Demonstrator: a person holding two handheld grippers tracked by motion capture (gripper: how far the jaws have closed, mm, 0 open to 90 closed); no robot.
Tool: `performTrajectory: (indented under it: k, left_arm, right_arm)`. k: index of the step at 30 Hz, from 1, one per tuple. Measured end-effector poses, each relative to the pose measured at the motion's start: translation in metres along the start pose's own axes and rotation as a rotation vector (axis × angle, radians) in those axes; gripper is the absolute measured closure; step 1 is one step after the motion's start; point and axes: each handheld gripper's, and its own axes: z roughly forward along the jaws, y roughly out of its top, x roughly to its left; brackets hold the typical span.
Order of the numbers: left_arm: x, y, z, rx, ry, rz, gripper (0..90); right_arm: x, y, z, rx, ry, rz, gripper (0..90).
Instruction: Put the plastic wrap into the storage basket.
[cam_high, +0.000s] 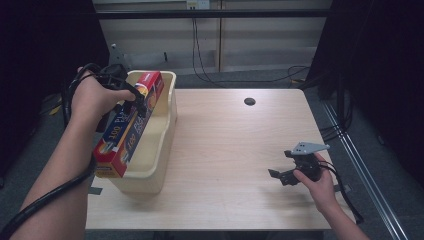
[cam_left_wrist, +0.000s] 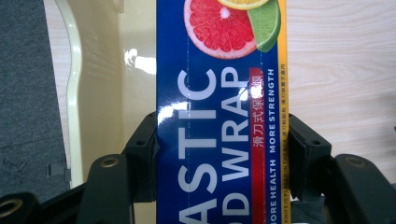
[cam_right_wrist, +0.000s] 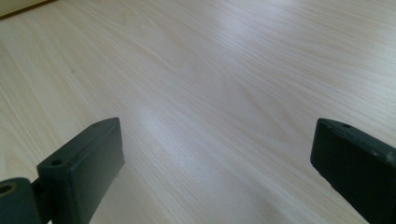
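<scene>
A long blue, red and yellow plastic wrap box (cam_high: 127, 127) hangs tilted over the cream bin (cam_high: 165, 145) at the table's left, its lower end out past the bin's near left corner. My left gripper (cam_high: 131, 98) is shut on the box near its upper half. In the left gripper view both black jaws press on the sides of the box (cam_left_wrist: 219, 140), with the bin's inner wall (cam_left_wrist: 107, 79) beneath. My right gripper (cam_high: 280, 176) rests low at the table's front right, pointing left. Its jaws stand wide apart over bare wood, nothing between its fingertips (cam_right_wrist: 217, 168).
The wooden table (cam_high: 235, 150) has a round cable hole (cam_high: 249, 101) near its far edge. Black cables trail on the floor behind the table and at its right side. A cable runs from my left hand down along the forearm.
</scene>
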Motion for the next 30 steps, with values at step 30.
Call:
performTrajectory:
  k: [30]
  left_arm:
    - [0.013,-0.01,0.027,0.019,-0.006,-0.015,40.3]
  right_arm:
    - [0.001,0.0,-0.001,-0.004,0.0,-0.003,2.6]
